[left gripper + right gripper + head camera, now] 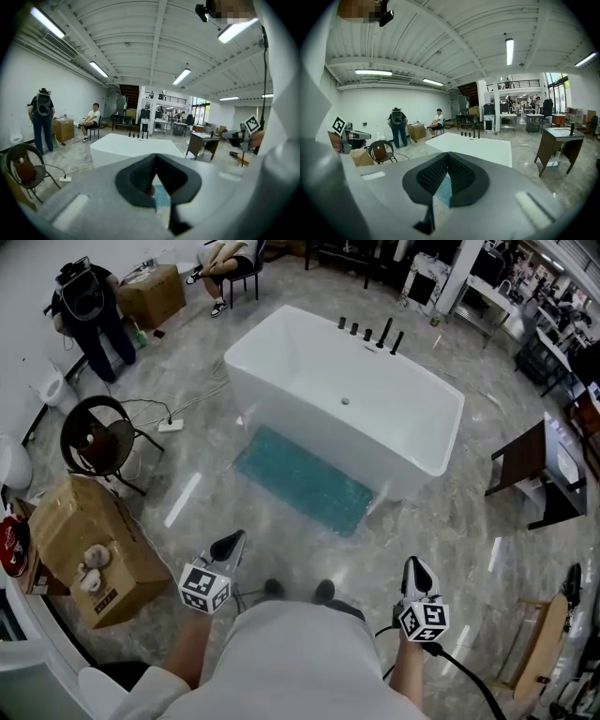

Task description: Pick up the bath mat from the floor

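The teal bath mat (pixel 302 479) lies flat on the grey floor against the near side of the white bathtub (pixel 347 399). My left gripper (pixel 231 544) hovers near me, short of the mat's near left edge, jaws shut and empty. My right gripper (pixel 418 571) hangs to the right, also short of the mat, shut with nothing in it. In the left gripper view a sliver of the mat (pixel 161 197) shows below the closed jaws, with the tub (pixel 131 147) beyond. The right gripper view shows the mat (pixel 444 190) the same way under its closed jaws.
A cardboard box (pixel 94 549) and a round chair (pixel 98 437) stand at the left, with a power strip (pixel 171 426) and cable on the floor. A dark wooden table (pixel 530 470) stands right of the tub. One person (pixel 89 310) stands far left; another (pixel 225 259) sits behind.
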Demonstrator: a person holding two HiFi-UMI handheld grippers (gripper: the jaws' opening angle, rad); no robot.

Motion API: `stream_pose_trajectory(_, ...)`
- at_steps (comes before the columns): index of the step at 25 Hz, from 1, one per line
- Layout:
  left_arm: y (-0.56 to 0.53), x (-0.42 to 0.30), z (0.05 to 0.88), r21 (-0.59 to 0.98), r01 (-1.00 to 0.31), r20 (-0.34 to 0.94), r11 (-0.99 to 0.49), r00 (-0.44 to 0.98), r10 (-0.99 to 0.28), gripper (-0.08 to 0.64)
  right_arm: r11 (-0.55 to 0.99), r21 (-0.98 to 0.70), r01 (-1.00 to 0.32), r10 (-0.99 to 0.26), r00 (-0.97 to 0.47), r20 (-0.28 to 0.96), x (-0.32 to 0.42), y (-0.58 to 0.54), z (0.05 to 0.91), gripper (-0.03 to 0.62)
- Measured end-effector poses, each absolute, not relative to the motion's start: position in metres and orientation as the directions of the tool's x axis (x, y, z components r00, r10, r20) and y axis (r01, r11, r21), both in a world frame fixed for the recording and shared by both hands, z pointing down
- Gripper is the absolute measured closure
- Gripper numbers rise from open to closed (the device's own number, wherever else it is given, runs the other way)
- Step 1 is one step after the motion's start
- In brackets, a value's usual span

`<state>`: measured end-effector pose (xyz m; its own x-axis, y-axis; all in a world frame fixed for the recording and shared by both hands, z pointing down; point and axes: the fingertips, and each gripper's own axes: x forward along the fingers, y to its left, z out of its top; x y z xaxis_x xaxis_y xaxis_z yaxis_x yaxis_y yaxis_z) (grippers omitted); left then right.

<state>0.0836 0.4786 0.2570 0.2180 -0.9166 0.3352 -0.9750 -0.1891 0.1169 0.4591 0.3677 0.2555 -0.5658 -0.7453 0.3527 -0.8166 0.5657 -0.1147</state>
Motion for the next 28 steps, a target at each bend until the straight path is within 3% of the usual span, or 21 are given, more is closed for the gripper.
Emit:
stream_pose_trajectory(12, 0.509, 0.053, 0.265, 0.176, -0.948, 0.301, -0.264, 0.308, -0.903, 0.56, 0.56, -0.102, -0.822, -0.723, -0.546, 0.424, 0.412, 0.417, 0.277, 0.588)
stream_pose_trajectory(28, 0.523, 0.003, 0.29, 0.251, -0.949, 0.326, -0.192, 0.27, -0.906, 0.56, 0.59, -0.096, -0.802, -0.693, -0.563, 0.45, 0.371, 0.43, 0.297, 0.588)
